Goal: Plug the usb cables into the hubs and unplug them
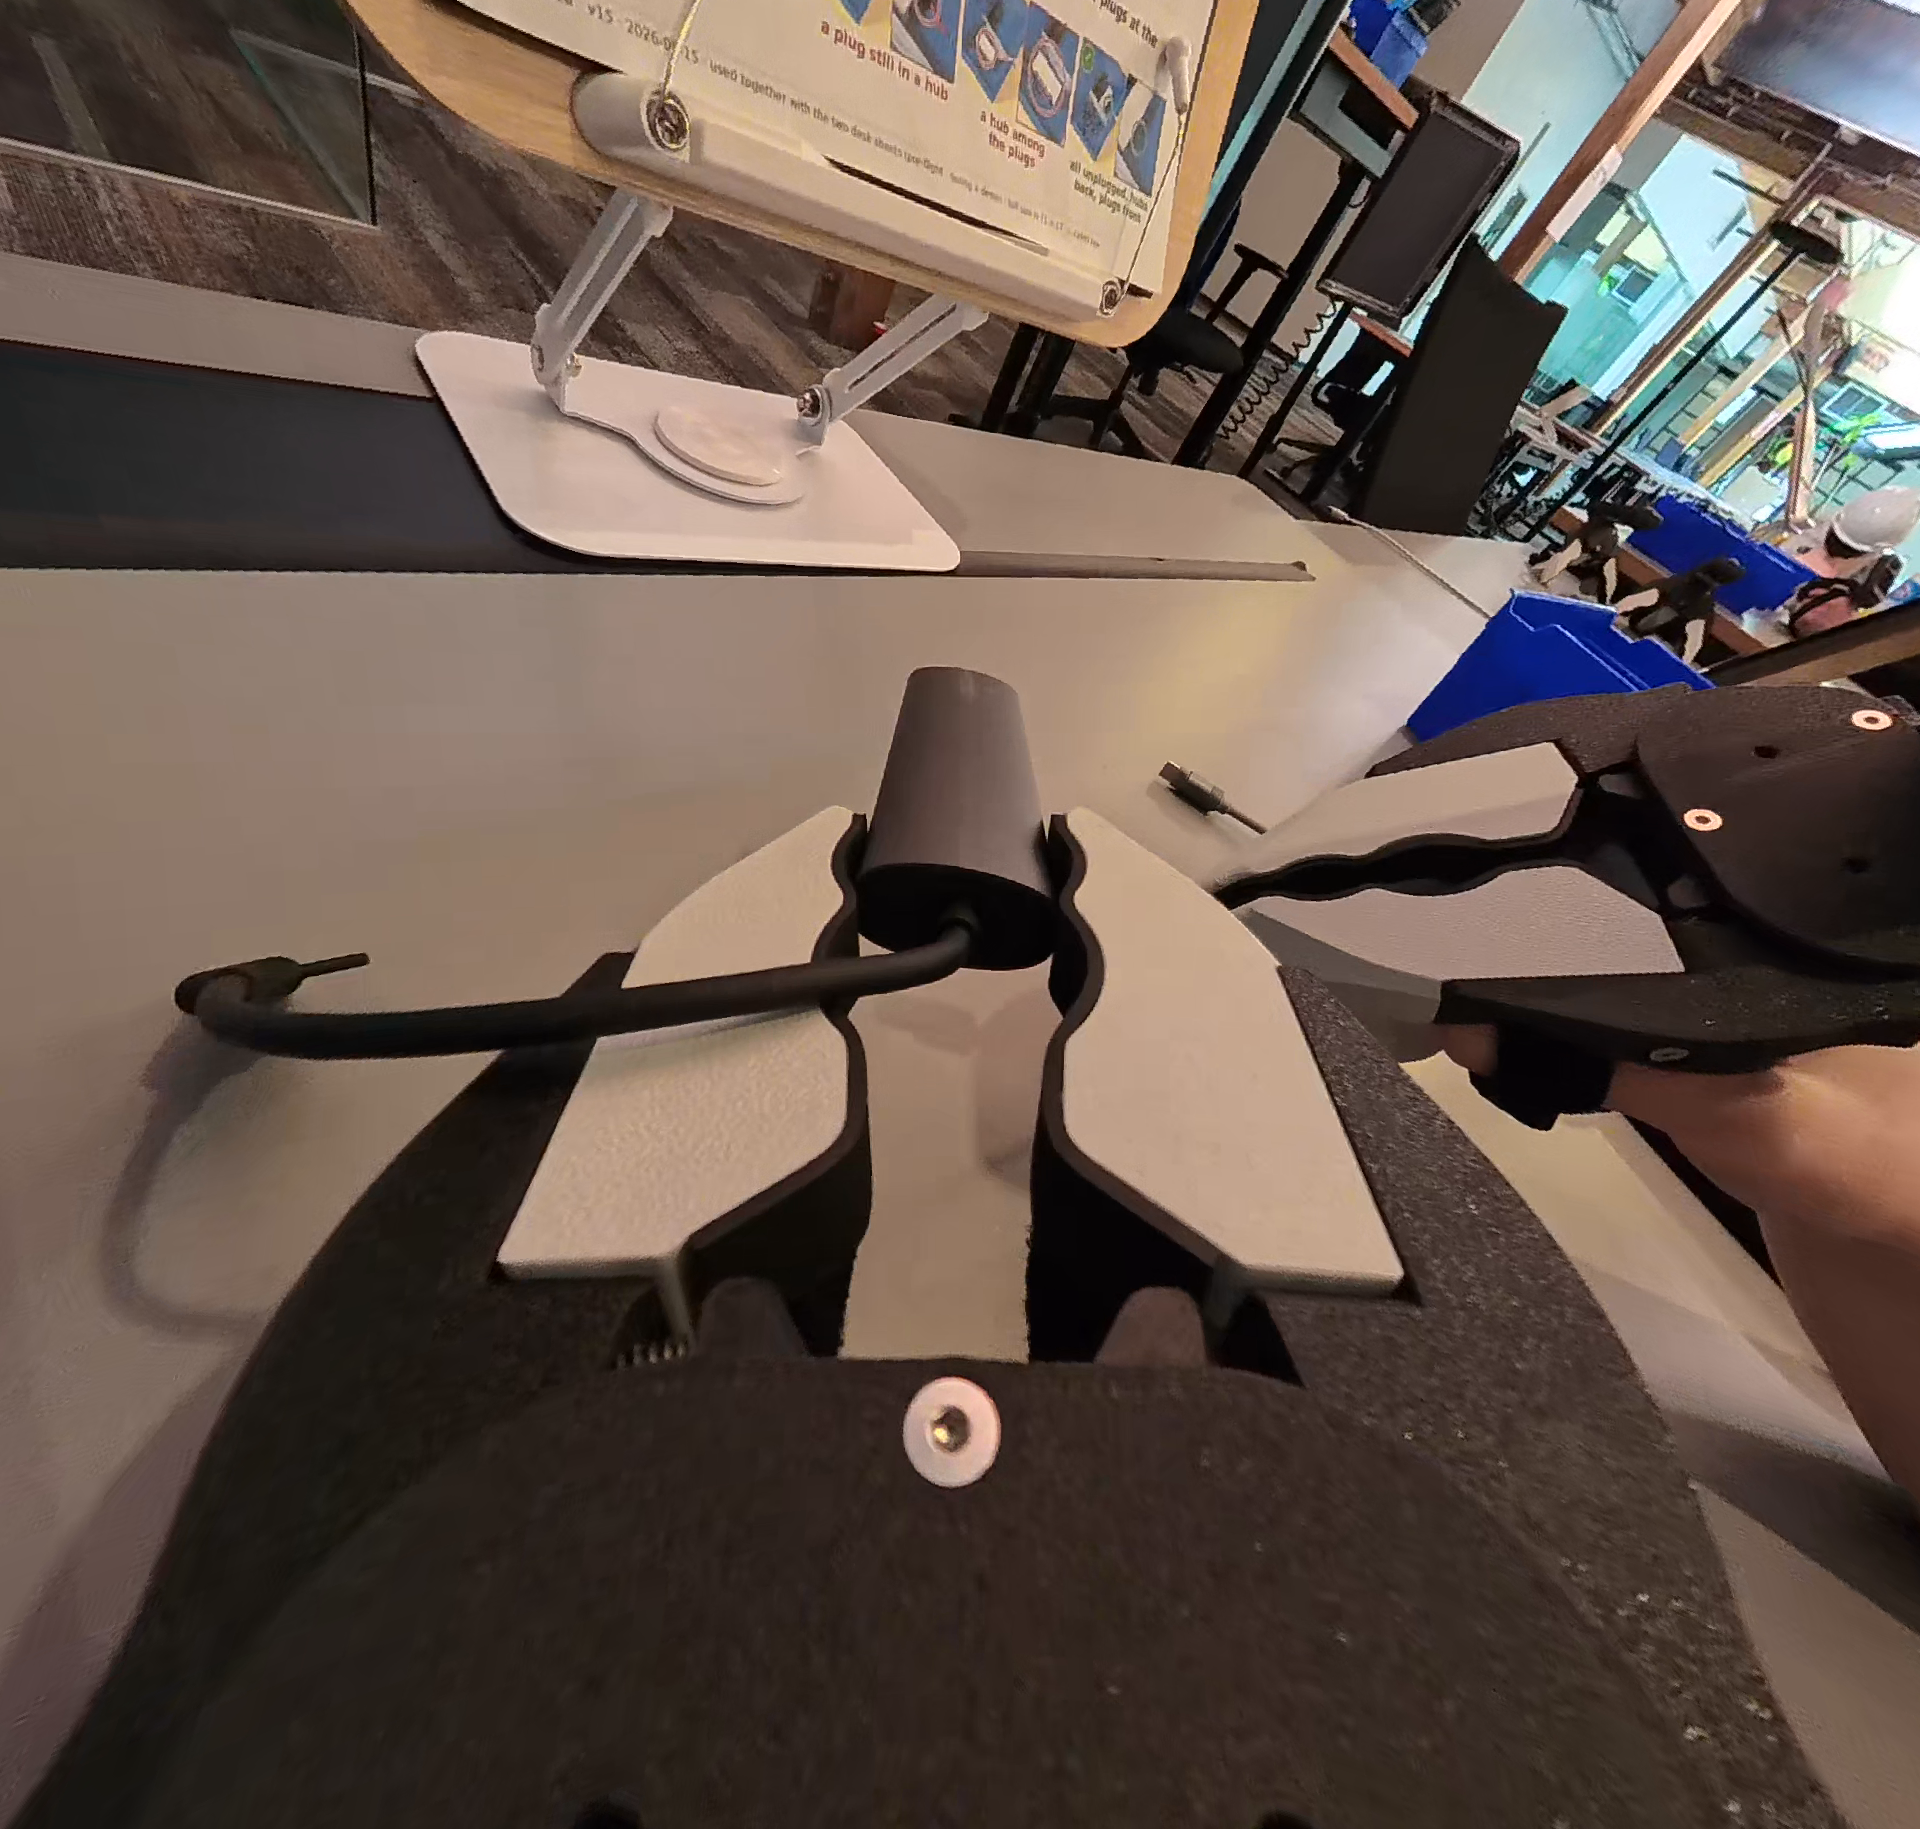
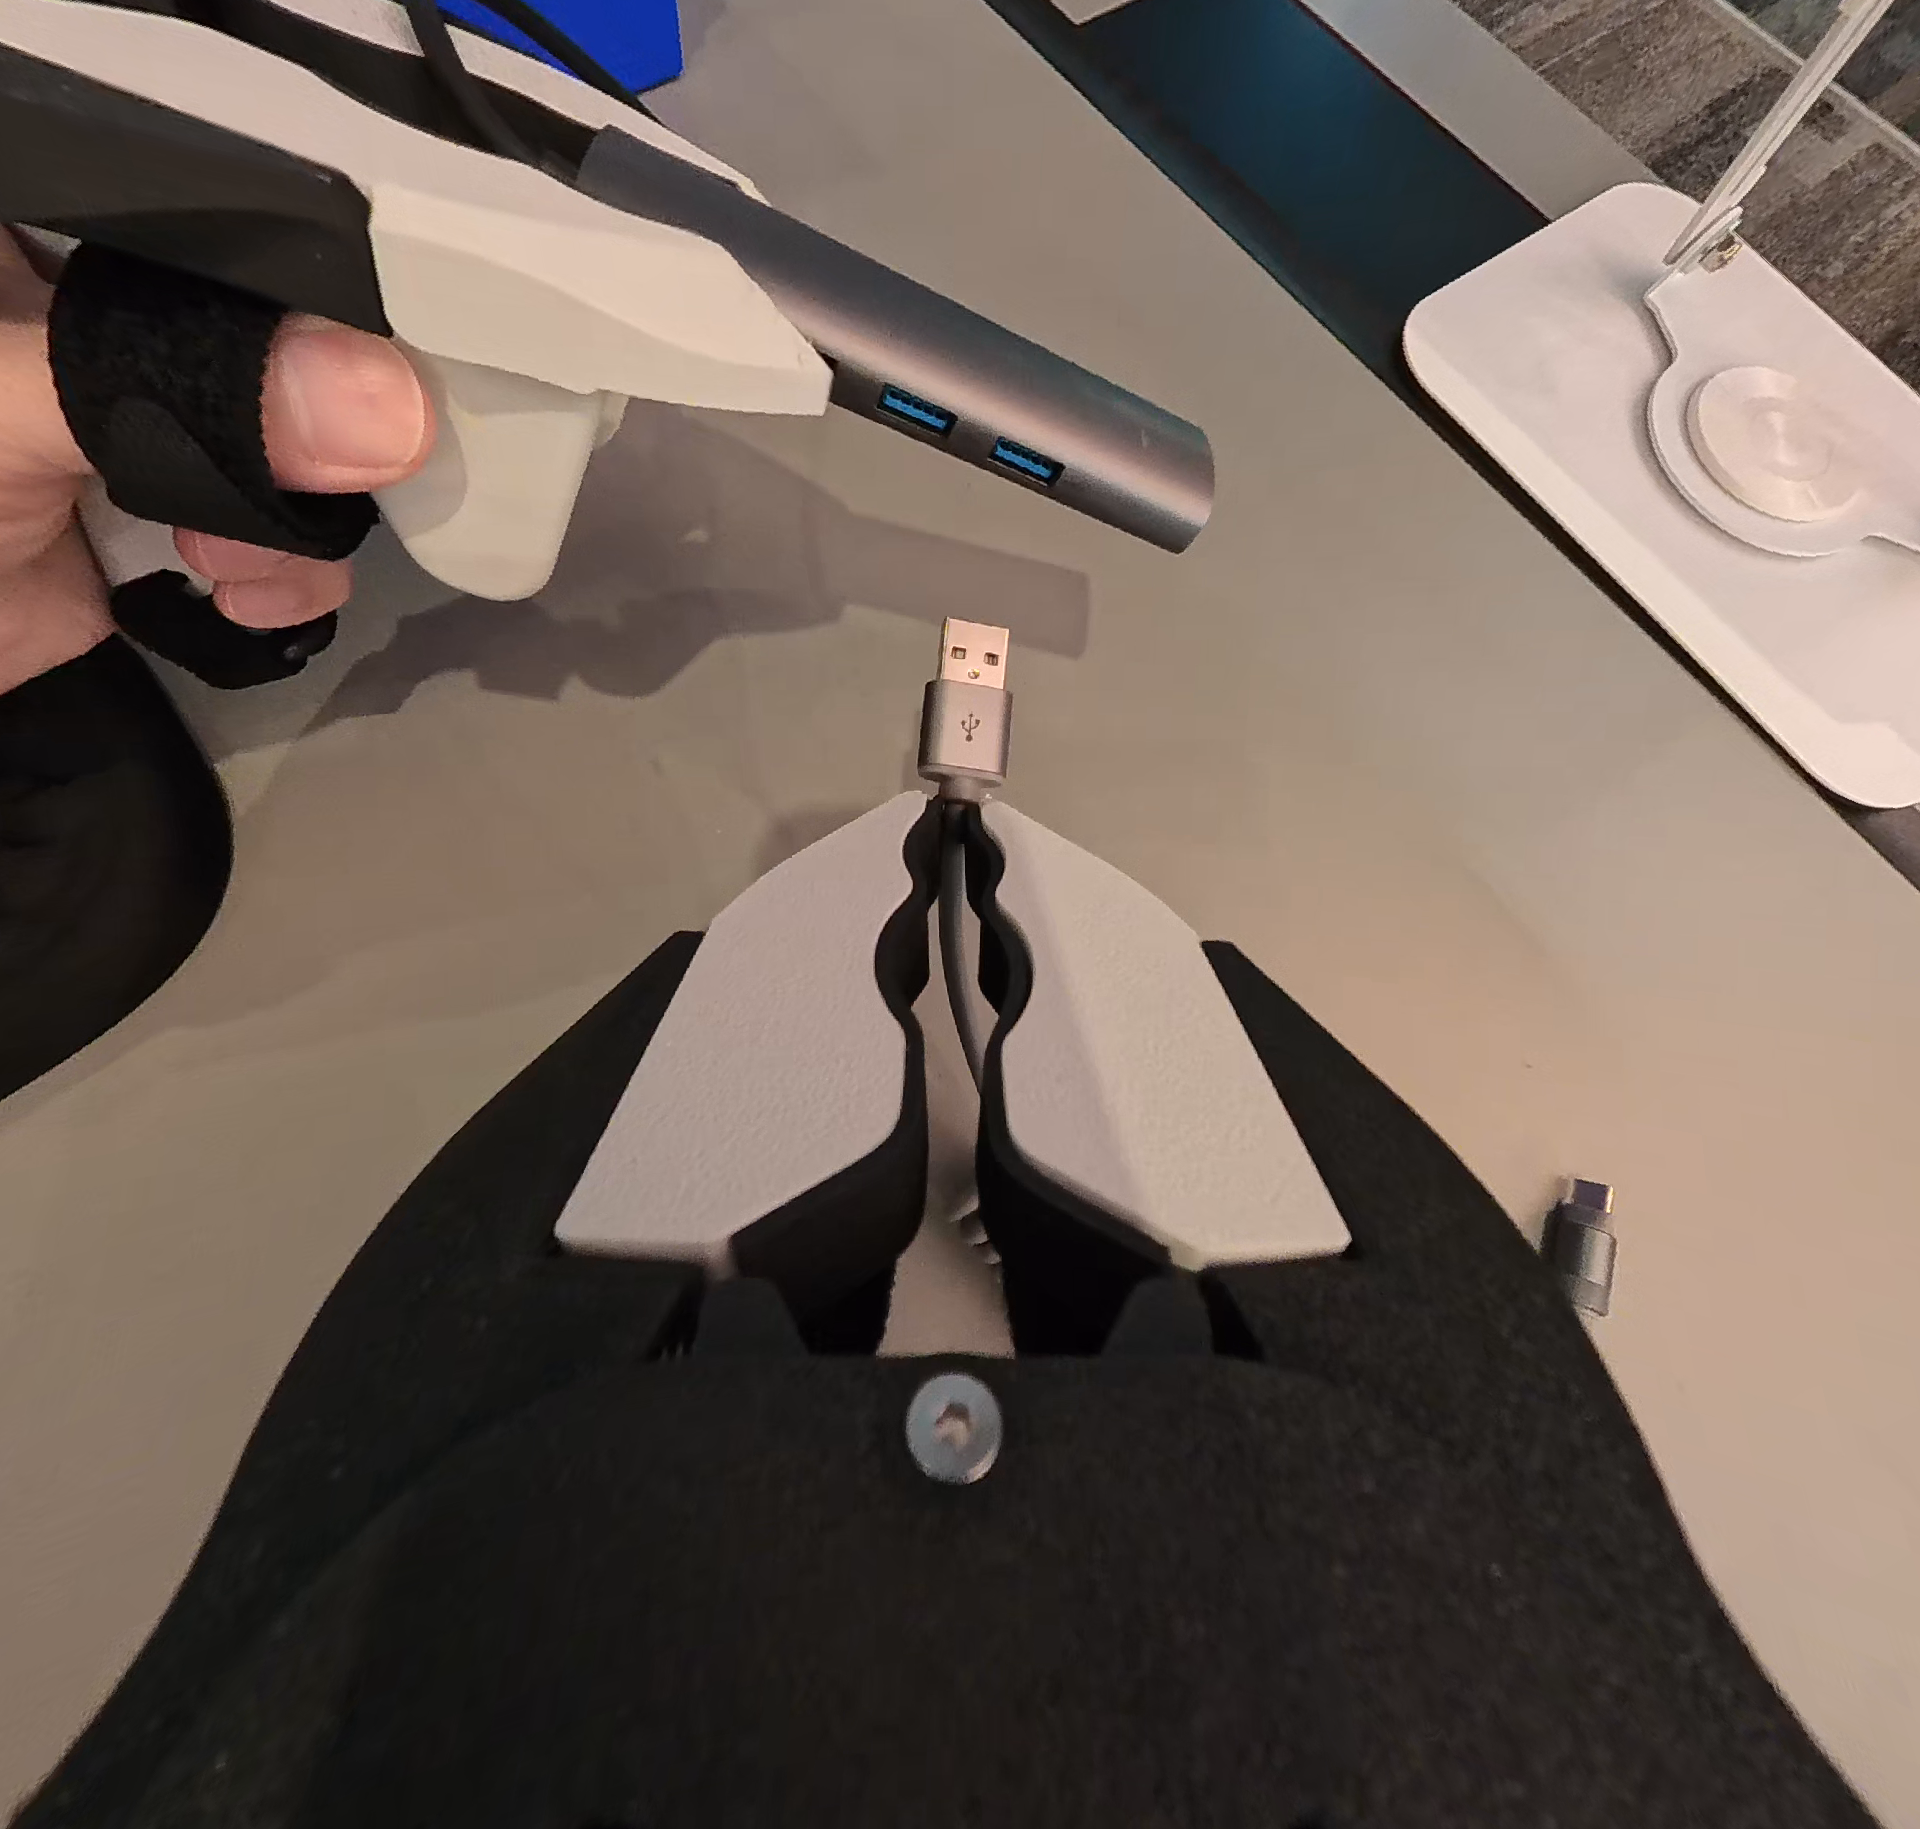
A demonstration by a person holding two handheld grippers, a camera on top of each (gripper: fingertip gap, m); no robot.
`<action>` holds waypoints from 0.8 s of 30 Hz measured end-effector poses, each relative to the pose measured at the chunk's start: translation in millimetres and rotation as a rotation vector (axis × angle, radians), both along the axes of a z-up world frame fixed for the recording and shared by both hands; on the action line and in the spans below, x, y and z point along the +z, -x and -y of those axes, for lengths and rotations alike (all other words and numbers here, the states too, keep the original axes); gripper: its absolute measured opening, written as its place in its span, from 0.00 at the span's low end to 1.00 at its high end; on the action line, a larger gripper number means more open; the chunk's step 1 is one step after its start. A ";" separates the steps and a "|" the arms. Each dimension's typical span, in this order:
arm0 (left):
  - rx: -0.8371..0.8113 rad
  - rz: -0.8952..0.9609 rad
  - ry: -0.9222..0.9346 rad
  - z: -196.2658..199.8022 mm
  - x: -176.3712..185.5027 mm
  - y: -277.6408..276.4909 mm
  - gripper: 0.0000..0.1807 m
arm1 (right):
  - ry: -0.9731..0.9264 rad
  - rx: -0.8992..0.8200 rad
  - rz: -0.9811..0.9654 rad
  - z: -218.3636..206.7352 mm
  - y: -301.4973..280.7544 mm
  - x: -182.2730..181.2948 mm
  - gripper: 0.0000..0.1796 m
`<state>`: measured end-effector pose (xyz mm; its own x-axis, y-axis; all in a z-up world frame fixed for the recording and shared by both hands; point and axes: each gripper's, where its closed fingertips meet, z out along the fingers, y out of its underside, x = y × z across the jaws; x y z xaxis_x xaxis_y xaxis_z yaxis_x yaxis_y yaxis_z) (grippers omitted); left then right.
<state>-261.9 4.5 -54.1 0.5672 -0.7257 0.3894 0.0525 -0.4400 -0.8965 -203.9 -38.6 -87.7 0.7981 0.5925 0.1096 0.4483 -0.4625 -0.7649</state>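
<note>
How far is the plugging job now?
Done: the left gripper grips the hub, and the right gripper grips the cable behind the USB plug. In hand: the plug faces the blue ports, a gap apart. Left: inserting, then unplugging.

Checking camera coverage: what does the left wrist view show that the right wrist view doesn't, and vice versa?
Left wrist view only: the dark grey hub's own black tail cable trailing left, and the wood-framed instruction board on its stand.

Right wrist view only: two blue USB ports on the hub's side, the silver USB-A plug just short of them, unplugged, and a loose grey connector.

Both: the dark grey hub in the left gripper, the right gripper, and the white stand base.
</note>
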 end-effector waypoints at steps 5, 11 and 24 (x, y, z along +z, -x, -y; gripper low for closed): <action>0.005 0.002 0.022 -0.3 -3.6 -0.9 0.18 | 0.019 -0.005 0.001 1.5 0.4 -0.9 0.02; 0.013 0.004 0.024 -1.8 -4.3 0.4 0.18 | 0.037 -0.001 -0.003 3.8 2.1 -1.0 0.02; 0.017 -0.013 0.068 -4.3 -18.7 -1.7 0.18 | 0.177 0.016 -0.062 0.0 8.0 -1.1 0.02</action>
<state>-260.1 8.9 -72.8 0.5841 -0.6881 0.4305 0.0491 -0.4994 -0.8650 -211.9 -38.5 -88.9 0.7904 0.6108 -0.0465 0.4111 -0.5852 -0.6990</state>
